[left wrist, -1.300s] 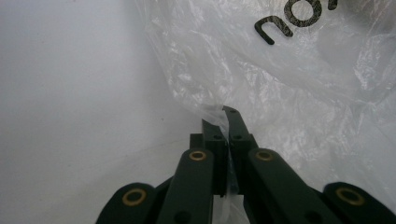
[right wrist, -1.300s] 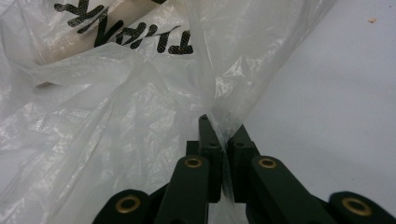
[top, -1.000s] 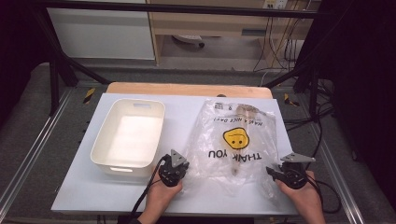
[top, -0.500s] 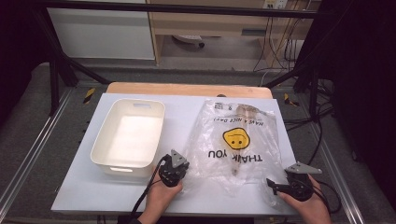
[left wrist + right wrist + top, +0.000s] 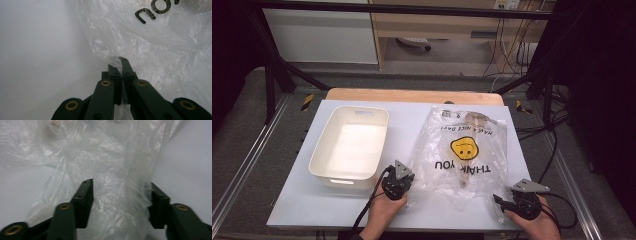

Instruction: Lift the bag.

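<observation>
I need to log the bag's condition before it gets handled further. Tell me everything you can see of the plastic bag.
The plastic bag is thin, clear and crinkled, printed with a yellow smiley face and black "THANK YOU" lettering. It lies flat on the white table, right of the white bin, with something pale and long inside. The left gripper is shut on a fold of its near left edge. The right gripper stands open, jaws on either side of the bunched near right corner.

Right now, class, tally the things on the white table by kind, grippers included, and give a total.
Plastic bag: 1
White bin: 1
Grippers: 2, left gripper and right gripper
Total: 4
</observation>
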Action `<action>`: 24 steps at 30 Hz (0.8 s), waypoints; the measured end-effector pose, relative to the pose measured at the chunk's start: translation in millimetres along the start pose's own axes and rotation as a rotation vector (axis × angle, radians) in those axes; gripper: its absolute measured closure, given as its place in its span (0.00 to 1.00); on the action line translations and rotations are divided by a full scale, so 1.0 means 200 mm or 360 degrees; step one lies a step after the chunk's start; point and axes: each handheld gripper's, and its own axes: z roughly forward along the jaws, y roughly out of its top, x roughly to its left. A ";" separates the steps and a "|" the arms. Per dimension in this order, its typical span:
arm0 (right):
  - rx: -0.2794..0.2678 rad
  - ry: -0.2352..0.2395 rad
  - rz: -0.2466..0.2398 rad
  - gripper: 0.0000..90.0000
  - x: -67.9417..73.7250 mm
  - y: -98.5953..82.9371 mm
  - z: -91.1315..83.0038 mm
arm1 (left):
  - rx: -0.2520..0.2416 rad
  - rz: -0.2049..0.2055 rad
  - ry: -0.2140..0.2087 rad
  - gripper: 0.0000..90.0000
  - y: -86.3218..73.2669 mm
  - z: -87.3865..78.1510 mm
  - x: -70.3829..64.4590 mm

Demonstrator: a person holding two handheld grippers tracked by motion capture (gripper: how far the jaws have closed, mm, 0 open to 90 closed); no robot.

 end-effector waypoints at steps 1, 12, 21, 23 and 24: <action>0.0002 0.0012 -0.0006 0.67 0.00 0.01 0.00 | 0.0001 -0.0001 0.0001 1.00 0.00 0.00 0.00; 0.0018 0.0071 -0.0096 1.00 0.03 0.05 0.03 | -0.0002 -0.0003 -0.0004 1.00 0.00 0.00 0.00; -0.0037 0.0115 -0.0071 1.00 0.02 0.07 0.01 | -0.0004 0.0011 -0.0044 1.00 0.00 0.00 0.00; -0.0052 0.0123 -0.0075 1.00 0.02 0.07 0.01 | -0.0001 0.0013 -0.0051 1.00 0.00 -0.01 0.01; -0.0058 0.0134 -0.0067 1.00 0.02 0.08 0.00 | -0.0003 0.0010 -0.0059 1.00 0.00 -0.01 0.01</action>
